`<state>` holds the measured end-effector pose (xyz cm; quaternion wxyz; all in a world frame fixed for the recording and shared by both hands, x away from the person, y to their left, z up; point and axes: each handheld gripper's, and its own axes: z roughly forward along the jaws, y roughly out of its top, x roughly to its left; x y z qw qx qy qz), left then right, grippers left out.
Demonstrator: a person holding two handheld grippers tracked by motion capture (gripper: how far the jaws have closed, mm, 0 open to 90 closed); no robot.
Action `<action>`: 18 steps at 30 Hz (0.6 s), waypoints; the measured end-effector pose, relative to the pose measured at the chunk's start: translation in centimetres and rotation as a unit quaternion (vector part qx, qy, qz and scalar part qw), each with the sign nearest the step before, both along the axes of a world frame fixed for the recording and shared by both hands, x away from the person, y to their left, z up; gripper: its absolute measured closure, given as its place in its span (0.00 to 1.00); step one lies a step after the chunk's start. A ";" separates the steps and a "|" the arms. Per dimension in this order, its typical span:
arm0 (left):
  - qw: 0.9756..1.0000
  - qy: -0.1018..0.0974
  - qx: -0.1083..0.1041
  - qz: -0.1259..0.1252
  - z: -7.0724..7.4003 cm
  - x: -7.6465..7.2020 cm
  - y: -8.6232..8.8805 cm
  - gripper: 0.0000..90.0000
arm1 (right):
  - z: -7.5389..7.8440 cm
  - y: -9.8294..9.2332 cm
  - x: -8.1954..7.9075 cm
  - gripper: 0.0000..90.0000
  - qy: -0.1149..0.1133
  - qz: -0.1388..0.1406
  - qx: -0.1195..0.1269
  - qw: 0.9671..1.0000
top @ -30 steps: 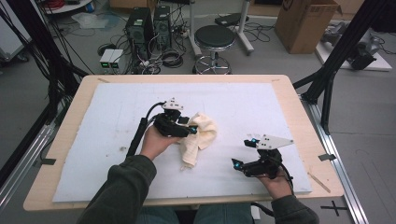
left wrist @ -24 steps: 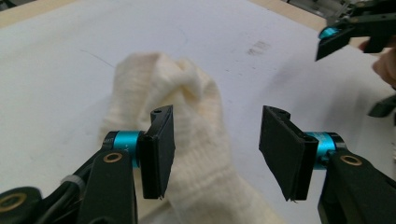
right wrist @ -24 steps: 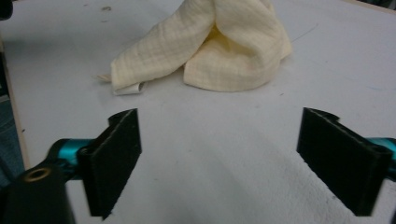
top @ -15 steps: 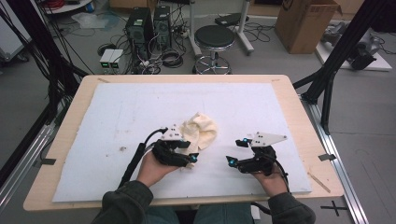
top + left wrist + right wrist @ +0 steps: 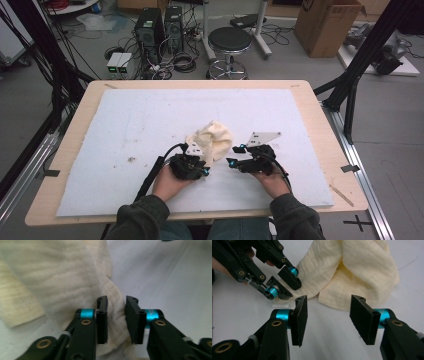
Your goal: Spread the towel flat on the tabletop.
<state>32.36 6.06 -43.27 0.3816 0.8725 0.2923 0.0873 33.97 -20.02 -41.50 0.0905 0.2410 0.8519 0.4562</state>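
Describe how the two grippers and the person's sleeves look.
Both the left gripper and the right gripper are black, with flat black fingers, turquoise collars and brass-coloured pivots. Each carries a grey three-cornered plate on top and trails a black cable. The sleeves are dark green.

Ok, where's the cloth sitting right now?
In the high view the cream cloth lies crumpled on the white mat, near its front middle, just ahead of both grippers, one fold between the left gripper fingers.

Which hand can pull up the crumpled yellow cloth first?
Probably the left. The left gripper has been closing and has a fold of the crumpled pale-yellow cloth between its jaws. The right gripper has also been closing, but its jaws are bare, just short of the cloth's edge.
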 end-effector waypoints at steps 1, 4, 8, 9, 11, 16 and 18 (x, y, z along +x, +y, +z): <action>1.000 0.003 -0.006 0.001 0.0 0.2 0.3 0.89 | -0.3 1.0 0.7 0.58 0.005 0.005 -0.003 1.000; 1.000 0.002 -0.007 0.004 0.2 0.5 0.9 0.93 | -0.6 1.8 1.2 0.63 0.009 0.006 -0.011 1.000; 1.000 0.000 -0.012 0.011 0.5 0.7 2.1 0.96 | -1.4 3.2 2.2 0.69 0.019 0.010 -0.023 0.999; 1.000 0.001 -0.017 0.013 0.5 0.8 2.4 0.96 | -1.6 3.5 2.4 0.69 0.021 0.010 -0.028 0.999; 0.999 0.001 -0.025 0.023 0.7 0.9 3.2 0.96 | -2.1 4.3 2.9 0.70 0.026 0.010 -0.034 0.999; 0.998 0.002 -0.044 0.041 1.2 1.4 5.2 0.97 | -2.7 5.0 3.4 0.75 0.033 0.010 -0.050 0.998; 0.998 0.003 -0.051 0.047 1.3 1.5 5.9 0.97 | -2.9 4.9 3.6 0.77 0.038 0.010 -0.046 0.998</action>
